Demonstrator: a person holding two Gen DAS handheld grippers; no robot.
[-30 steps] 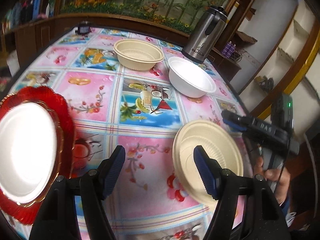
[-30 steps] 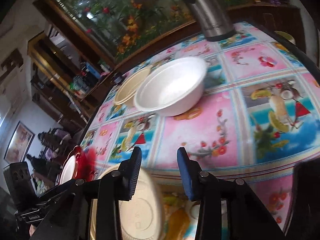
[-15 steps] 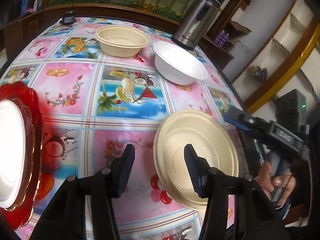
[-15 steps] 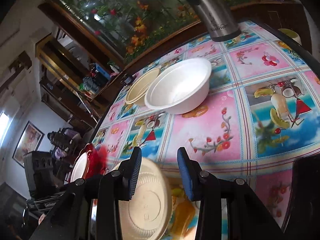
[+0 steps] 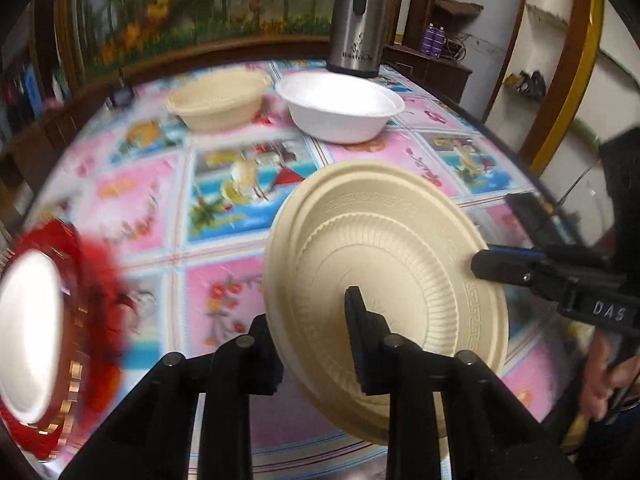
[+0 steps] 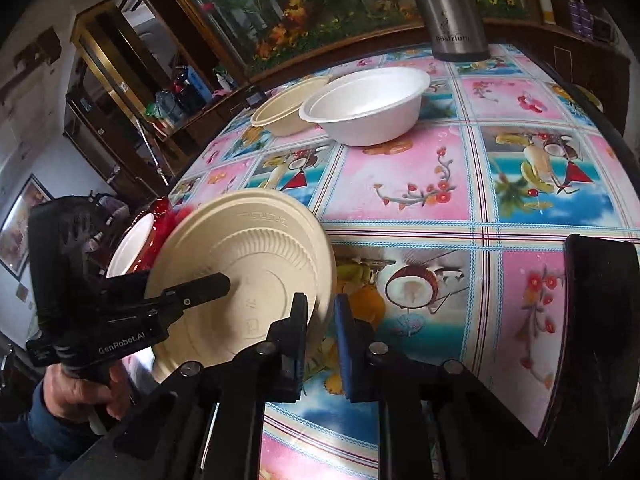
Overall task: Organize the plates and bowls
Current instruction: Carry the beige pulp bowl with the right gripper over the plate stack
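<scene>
Left wrist view: a cream plate [image 5: 384,276] was seen tilted up on edge above the tablecloth [image 5: 240,200], its ribbed face turned toward the camera. Its near rim was pinched by the left gripper [image 5: 312,320], one finger lying on the face and the other hidden behind the rim. The opposite rim was pinched by the right gripper [image 5: 486,266], which entered from the right side with a hand [image 5: 608,376] behind it.

In the right wrist view, the same plate [image 6: 244,276] was shown from its underside, lifted off the cloth and leaning. The right gripper [image 6: 322,320] was closed on the rim, the plate edge caught between its two fingers. The left gripper [image 6: 224,284] was noted across the plate's back, held by a hand [image 6: 80,392] in a blue sleeve.

A red plate [image 5: 96,280] with a white plate [image 5: 28,336] stacked on it was recorded at the left edge of the table, blurred in the left view. Toward the far side, a cream bowl [image 5: 220,100] and a white bowl [image 5: 340,106] were seen just beside each other, both upright. A steel flask [image 5: 358,20] stood behind the white bowl at the table's far edge. In the right wrist view the white bowl [image 6: 368,106] partly covered the cream bowl [image 6: 284,112].
</scene>
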